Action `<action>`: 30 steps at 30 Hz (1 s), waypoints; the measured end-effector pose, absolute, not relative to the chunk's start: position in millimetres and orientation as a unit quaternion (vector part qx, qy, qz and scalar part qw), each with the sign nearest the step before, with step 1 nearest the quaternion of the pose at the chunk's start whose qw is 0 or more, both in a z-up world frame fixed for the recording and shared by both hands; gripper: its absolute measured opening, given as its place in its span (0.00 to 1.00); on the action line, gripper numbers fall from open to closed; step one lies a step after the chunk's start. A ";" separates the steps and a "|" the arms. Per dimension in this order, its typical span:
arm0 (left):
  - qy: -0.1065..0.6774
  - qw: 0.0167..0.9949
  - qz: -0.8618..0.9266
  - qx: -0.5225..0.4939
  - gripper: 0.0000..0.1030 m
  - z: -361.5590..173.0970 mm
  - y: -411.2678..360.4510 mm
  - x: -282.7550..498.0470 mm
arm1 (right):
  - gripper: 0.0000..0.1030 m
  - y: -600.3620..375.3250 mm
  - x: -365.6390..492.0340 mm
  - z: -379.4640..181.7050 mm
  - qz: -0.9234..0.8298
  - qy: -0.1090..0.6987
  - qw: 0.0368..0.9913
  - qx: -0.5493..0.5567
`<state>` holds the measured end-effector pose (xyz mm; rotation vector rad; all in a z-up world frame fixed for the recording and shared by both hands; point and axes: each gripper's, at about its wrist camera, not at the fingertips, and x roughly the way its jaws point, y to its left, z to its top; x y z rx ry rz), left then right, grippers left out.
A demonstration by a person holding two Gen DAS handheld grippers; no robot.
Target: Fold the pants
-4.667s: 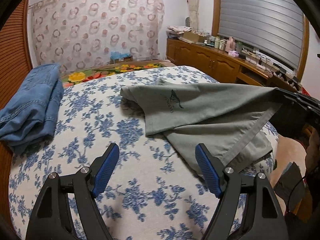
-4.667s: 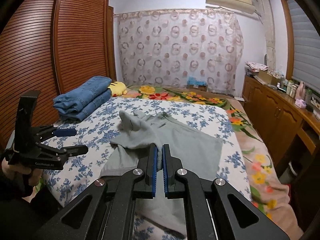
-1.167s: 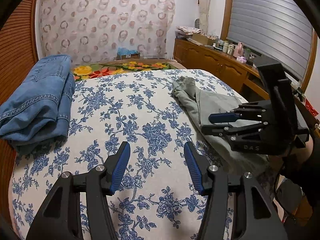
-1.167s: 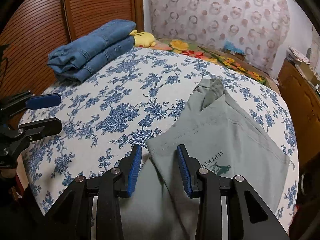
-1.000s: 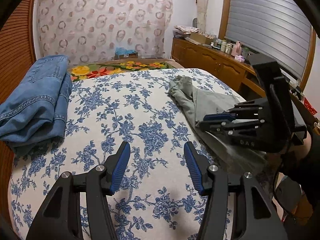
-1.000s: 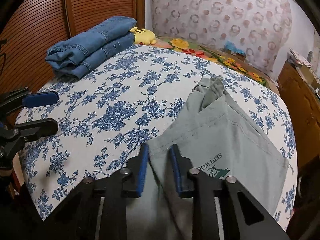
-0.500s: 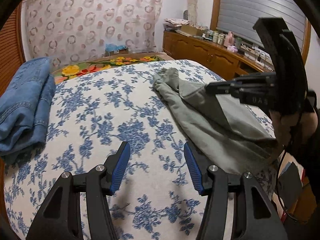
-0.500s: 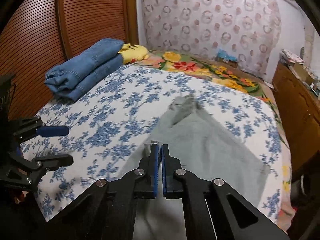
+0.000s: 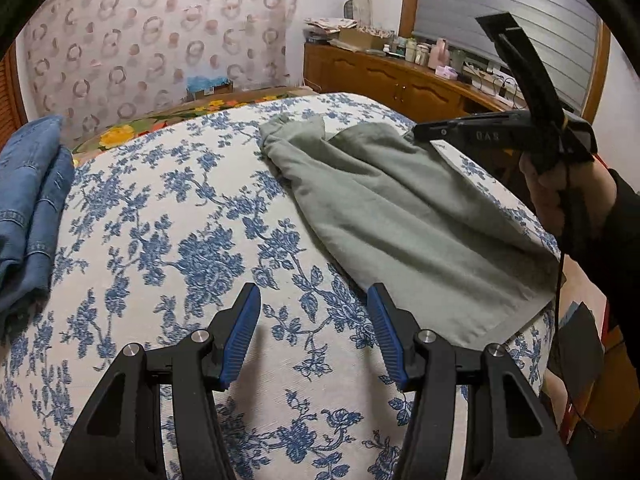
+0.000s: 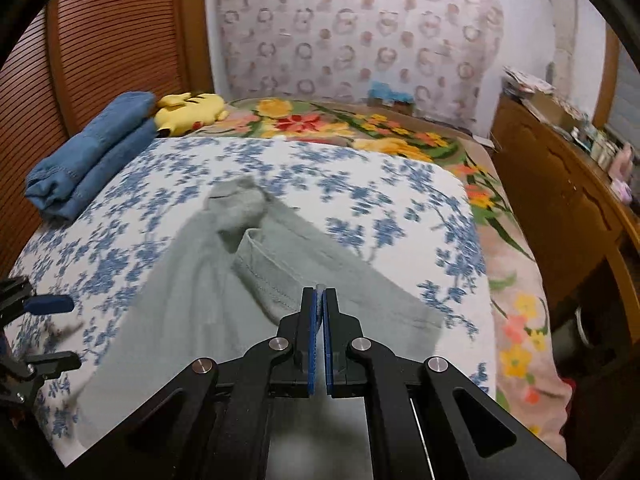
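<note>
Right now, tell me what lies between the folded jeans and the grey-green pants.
Only bare blue-flowered bedspread lies between the folded jeans and the grey-green pants; the left wrist view shows it.

We've got grey-green pants (image 9: 404, 216) lying on a white bedspread (image 9: 192, 240) with a blue flower print. Folded jeans (image 10: 88, 156) are denim blue, with a yellow plush toy (image 10: 192, 114) beside them. Both grippers are black with blue pads (image 9: 240, 332). The curtain (image 10: 360, 28) is pale with brownish rings, and the wardrobe doors (image 10: 100, 44) are reddish-brown slats.
</note>
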<state>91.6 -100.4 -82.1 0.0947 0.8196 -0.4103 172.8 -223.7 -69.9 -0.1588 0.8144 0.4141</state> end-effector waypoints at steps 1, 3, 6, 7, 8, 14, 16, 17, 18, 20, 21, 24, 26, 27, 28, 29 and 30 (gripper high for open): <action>0.398 0.894 -0.199 0.046 0.55 -83.9 -101.2 91.8 | 0.03 -227.0 174.8 -71.3 0.198 0.396 0.894 -0.071; 0.403 0.892 -0.201 0.048 0.55 -87.5 -103.3 93.2 | 0.03 -231.9 180.2 -75.5 0.195 0.402 0.893 -0.059; 0.409 0.889 -0.200 0.049 0.55 -91.6 -105.1 95.8 | 0.03 -237.3 185.4 -77.2 0.185 0.404 0.894 -0.048; 0.409 0.889 -0.200 0.049 0.55 -91.8 -105.6 95.8 | 0.03 -239.8 185.8 -76.6 0.179 0.401 0.897 -0.047; 0.410 0.889 -0.200 0.050 0.55 -92.1 -105.6 96.1 | 0.03 -241.8 185.4 -75.3 0.173 0.396 0.900 -0.047; 0.413 0.888 -0.197 0.052 0.55 -96.8 -106.8 98.5 | 0.03 -249.6 189.2 -77.2 0.176 0.397 0.900 -0.035; 0.411 0.889 -0.196 0.054 0.55 -96.9 -107.5 98.3 | 0.03 -254.3 190.2 -78.9 0.178 0.400 0.899 -0.024; 0.411 0.889 -0.196 0.054 0.55 -96.9 -107.5 98.3 | 0.03 -258.2 190.4 -79.1 0.179 0.400 0.899 -0.015; 0.410 0.889 -0.196 0.054 0.56 -97.1 -107.5 98.3 | 0.04 -262.0 190.9 -78.9 0.181 0.401 0.898 -0.006; 0.409 0.889 -0.196 0.053 0.56 -97.2 -107.2 98.3 | 0.10 -270.3 192.6 -79.9 0.163 0.398 0.903 0.002; 0.409 0.890 -0.197 0.052 0.56 -97.2 -107.0 98.0 | 0.14 -273.6 192.9 -80.0 0.157 0.395 0.905 0.003; 0.408 0.890 -0.197 0.051 0.56 -96.9 -107.0 97.9 | 0.20 -281.2 193.5 -80.0 0.162 0.392 0.905 0.016; 0.408 0.890 -0.197 0.053 0.56 -96.9 -106.8 98.1 | 0.26 -281.4 192.7 -81.4 0.165 0.392 0.905 0.013; 0.407 0.890 -0.196 0.054 0.56 -96.9 -106.7 98.1 | 0.28 -279.9 192.9 -82.8 0.171 0.395 0.903 0.013; 0.407 0.890 -0.196 0.054 0.56 -96.8 -106.7 98.0 | 0.29 -277.2 193.3 -84.6 0.176 0.399 0.900 0.011; 0.407 0.891 -0.196 0.055 0.56 -96.8 -106.6 98.1 | 0.29 -274.2 194.0 -86.7 0.180 0.404 0.897 0.007; 0.406 0.891 -0.197 0.055 0.56 -96.6 -106.8 97.6 | 0.29 -270.7 195.7 -89.0 0.183 0.410 0.894 0.004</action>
